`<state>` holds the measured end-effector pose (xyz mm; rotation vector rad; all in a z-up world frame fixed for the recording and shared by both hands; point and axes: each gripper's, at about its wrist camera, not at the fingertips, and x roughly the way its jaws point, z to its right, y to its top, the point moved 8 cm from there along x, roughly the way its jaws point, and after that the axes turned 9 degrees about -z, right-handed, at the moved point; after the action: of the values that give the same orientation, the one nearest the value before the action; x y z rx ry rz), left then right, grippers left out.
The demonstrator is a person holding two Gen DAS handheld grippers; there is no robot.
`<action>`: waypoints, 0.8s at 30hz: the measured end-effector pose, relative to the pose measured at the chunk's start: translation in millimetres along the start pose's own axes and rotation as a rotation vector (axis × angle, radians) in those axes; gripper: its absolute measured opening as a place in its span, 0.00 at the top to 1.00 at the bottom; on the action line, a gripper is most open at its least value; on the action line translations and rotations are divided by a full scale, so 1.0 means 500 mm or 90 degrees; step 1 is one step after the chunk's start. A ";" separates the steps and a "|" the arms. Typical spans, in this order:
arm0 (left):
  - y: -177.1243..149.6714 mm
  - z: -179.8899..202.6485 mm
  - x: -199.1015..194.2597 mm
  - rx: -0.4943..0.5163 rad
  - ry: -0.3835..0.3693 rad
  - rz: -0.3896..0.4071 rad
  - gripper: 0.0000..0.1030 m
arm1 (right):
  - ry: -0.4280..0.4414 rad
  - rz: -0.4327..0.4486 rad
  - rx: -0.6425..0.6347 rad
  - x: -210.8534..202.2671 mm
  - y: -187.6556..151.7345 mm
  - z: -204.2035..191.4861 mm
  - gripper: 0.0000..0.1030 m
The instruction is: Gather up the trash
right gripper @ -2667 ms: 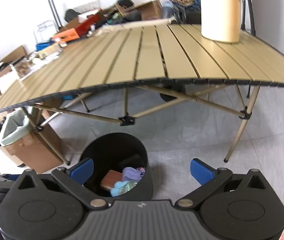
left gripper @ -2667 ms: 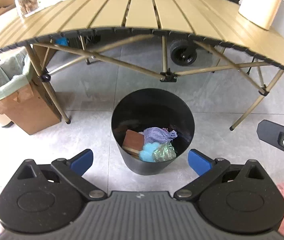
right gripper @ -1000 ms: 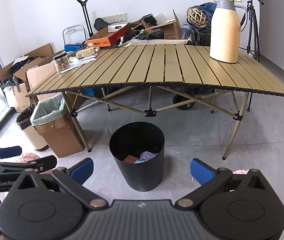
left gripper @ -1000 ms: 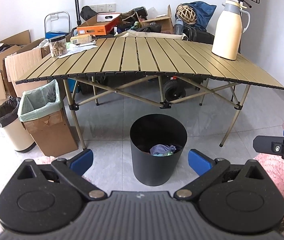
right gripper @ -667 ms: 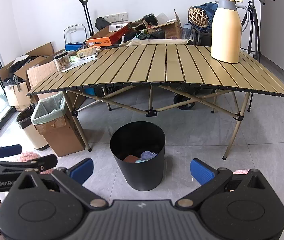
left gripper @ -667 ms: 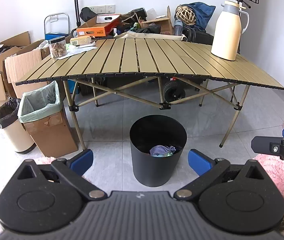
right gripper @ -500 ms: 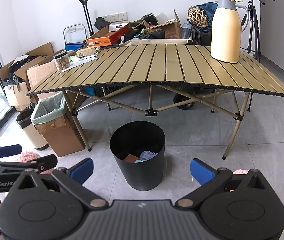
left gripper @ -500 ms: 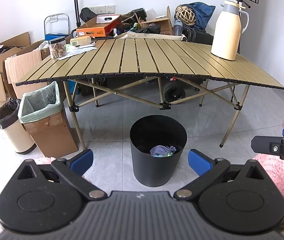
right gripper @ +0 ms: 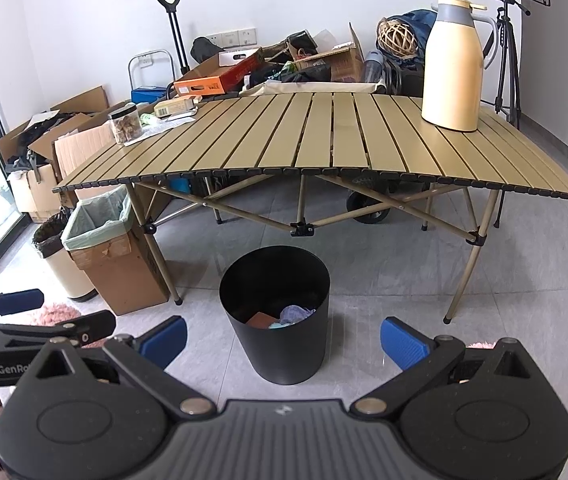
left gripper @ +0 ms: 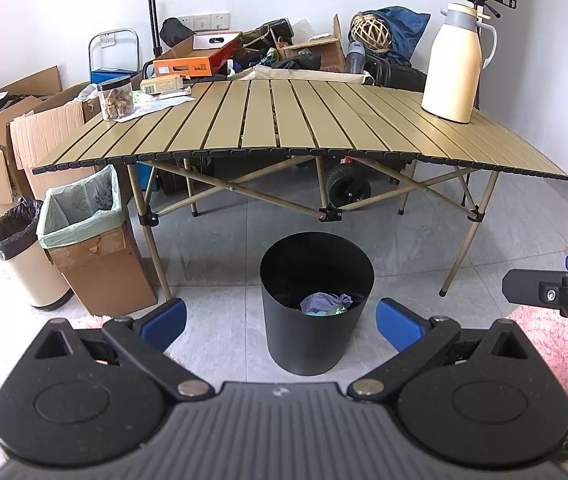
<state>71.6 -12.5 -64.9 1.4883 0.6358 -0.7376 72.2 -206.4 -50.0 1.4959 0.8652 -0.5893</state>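
Right wrist view showed "GenRo" on the left gripper (right gripper: 84,320); orange box (right gripper: 214,76) print was unreadable. Both grippers, right gripper (right gripper: 282,338) included, gaped wide, empty, above black bin (right gripper: 276,336).

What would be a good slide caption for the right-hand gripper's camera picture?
Open right gripper faces a black bin holding scraps, in front of a slatted folding table with a cream jug.
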 end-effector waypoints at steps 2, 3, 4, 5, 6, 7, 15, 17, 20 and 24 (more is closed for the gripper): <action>0.003 -0.001 -0.003 0.000 0.000 0.001 0.00 | 0.000 0.001 -0.001 -0.001 0.001 0.000 0.00; 0.002 -0.001 -0.004 0.000 0.000 0.002 0.00 | 0.000 0.001 -0.001 -0.002 0.000 0.000 0.00; 0.003 -0.002 -0.004 0.000 0.000 0.002 0.00 | 0.000 0.002 -0.002 -0.002 0.000 0.000 0.00; 0.003 -0.002 -0.003 0.000 -0.001 0.002 0.00 | 0.000 0.003 -0.003 -0.003 0.001 0.000 0.00; 0.001 -0.001 -0.004 0.001 0.000 0.002 0.00 | 0.000 0.004 -0.003 -0.004 0.000 0.000 0.00; 0.002 -0.002 -0.003 0.001 0.000 0.002 0.00 | -0.001 0.005 -0.004 -0.004 0.000 0.000 0.00; 0.002 -0.002 -0.008 0.001 -0.001 0.004 0.00 | -0.002 0.009 -0.006 -0.008 -0.001 0.000 0.00; 0.004 -0.003 -0.008 0.001 -0.001 0.004 0.00 | -0.002 0.010 -0.007 -0.009 0.000 0.001 0.00; 0.004 -0.003 -0.007 0.001 -0.001 0.004 0.00 | -0.002 0.011 -0.007 -0.010 0.001 0.001 0.00; 0.001 -0.002 -0.007 0.001 -0.001 0.004 0.00 | -0.002 0.012 -0.009 -0.010 0.002 0.002 0.00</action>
<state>69.7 -11.2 -61.7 1.4904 0.6289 -0.7341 70.3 -208.2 -45.5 1.4888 0.8495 -0.5706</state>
